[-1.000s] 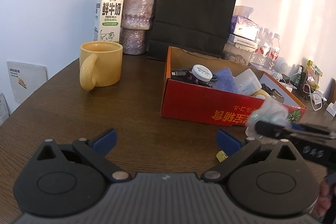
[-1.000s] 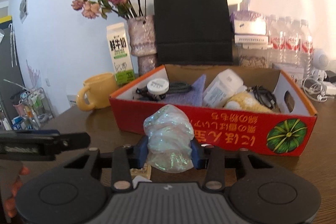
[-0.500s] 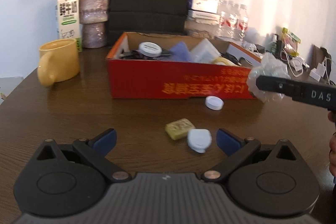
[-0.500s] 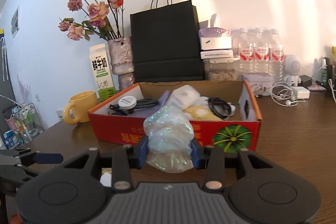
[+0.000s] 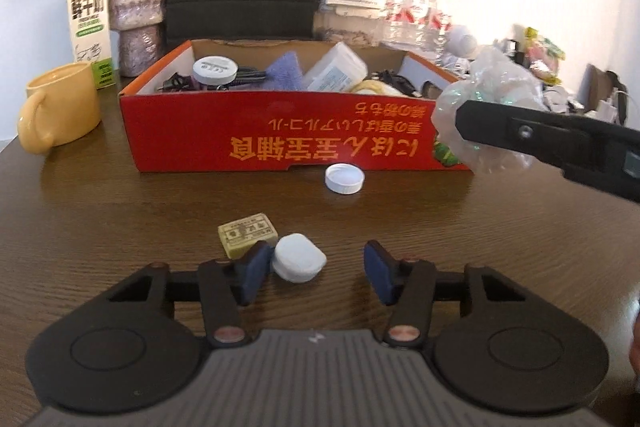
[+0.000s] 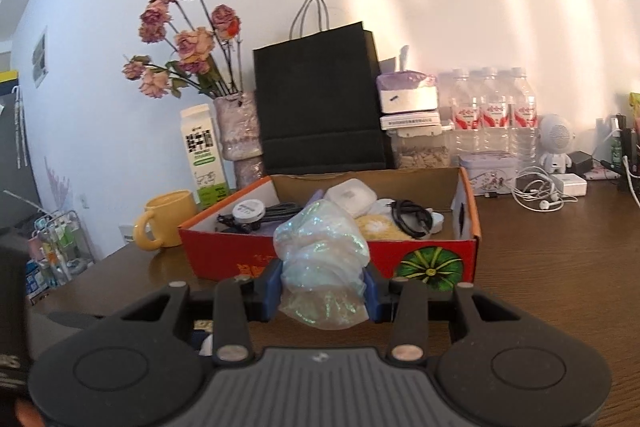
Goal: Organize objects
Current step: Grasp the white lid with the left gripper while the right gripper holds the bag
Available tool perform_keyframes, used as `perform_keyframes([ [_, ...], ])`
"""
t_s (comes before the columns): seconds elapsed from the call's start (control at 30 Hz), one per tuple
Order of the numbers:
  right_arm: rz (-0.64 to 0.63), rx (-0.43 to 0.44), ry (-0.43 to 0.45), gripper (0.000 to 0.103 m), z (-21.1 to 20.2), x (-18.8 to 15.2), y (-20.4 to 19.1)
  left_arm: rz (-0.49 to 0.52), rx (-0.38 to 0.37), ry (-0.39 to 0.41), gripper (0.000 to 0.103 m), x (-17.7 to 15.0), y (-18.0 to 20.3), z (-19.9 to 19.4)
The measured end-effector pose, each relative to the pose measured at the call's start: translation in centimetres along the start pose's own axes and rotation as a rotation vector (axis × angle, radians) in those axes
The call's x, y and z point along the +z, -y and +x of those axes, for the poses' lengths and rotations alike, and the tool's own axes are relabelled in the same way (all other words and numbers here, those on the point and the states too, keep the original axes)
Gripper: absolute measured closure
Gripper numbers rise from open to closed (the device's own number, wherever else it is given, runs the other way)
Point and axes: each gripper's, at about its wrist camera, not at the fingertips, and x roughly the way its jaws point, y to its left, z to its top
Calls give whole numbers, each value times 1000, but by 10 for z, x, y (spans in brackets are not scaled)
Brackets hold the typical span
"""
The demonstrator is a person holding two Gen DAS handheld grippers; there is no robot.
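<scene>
The right gripper (image 6: 323, 293) squeezed a shiny bag (image 6: 322, 263) tight and held it up near the red box (image 5: 280, 143), likely to drop it in. The left gripper (image 5: 316, 273) sat low over the table (image 5: 120, 227). Its jaws had just been closing around a small white case (image 5: 298, 263), but only one pad (image 5: 256, 269) was near it, so it was not gripped yet. A tan block (image 5: 246, 239) and a white cap (image 5: 344, 179) lay close by.

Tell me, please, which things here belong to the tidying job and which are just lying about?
Job: red box, crumpled plastic bag in right gripper, white case between left gripper fingers, bottle cap, small tan packet.
Idle: yellow mug, milk carton, black bag.
</scene>
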Motion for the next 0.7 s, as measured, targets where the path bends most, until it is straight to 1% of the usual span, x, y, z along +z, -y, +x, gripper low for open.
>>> perform_keyframes([
  [0.07, -11, 13, 4, 63, -2, -1, -5, -18, 26, 2, 57, 2, 1, 3],
  [0.17, -39, 31, -3, 63, -1, -4, -14, -21, 43, 3, 69, 4, 3, 5],
  [0.2, -46, 35, -7, 63, -1, -5, -16, -23, 41, 4, 76, 4, 2, 5],
  [0.4, -64, 39, -11, 63, 0, -6, -23, -27, -2, 7, 76, 3, 1, 3],
  [0.7, -65, 21, -18, 63, 3, -8, -21, -39, -28, 28, 76, 3, -3, -2],
])
